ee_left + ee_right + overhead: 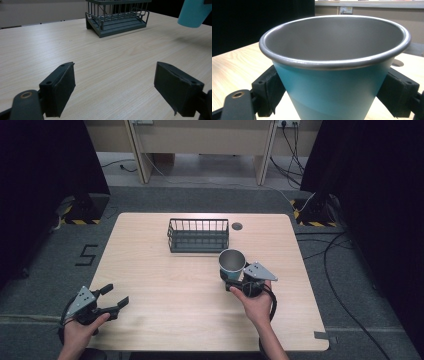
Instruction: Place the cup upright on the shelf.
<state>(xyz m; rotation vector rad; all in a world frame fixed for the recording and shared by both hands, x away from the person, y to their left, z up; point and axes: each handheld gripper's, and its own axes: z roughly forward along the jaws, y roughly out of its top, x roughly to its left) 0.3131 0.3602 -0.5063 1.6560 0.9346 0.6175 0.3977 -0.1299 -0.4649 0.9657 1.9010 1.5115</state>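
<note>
Teal cup (232,264) with the shiny metal inside is sitting in the right gripper (234,281), a bit right of the table's middle, so roughly 3 o'clock from centre in the high view. It's upright, mouth facing up. In the right gripper view the cup (334,75) is squeezed between the two black pads (270,87), one on each side of the tapered wall, so that claw is closed about as far as the cup lets it. From the left gripper view the cup (193,12) looks lifted off the wood, with its shadow on the tabletop underneath.

The wire basket (198,235) is just off at about 11 o'clock from the cup, near but not touching, up toward the far edge of the table (150,285). It's dark green-grey with a slatted floor (117,23).

Left gripper (112,300) hangs out way over at the near left corner, about 8 o'clock from the table's centre, well apart from everything. Its jaws are spread wide with just bare wood between them, holding nothing.

There's also a small round grommet hole (237,226) in the tabletop right beside the basket's right end.
</note>
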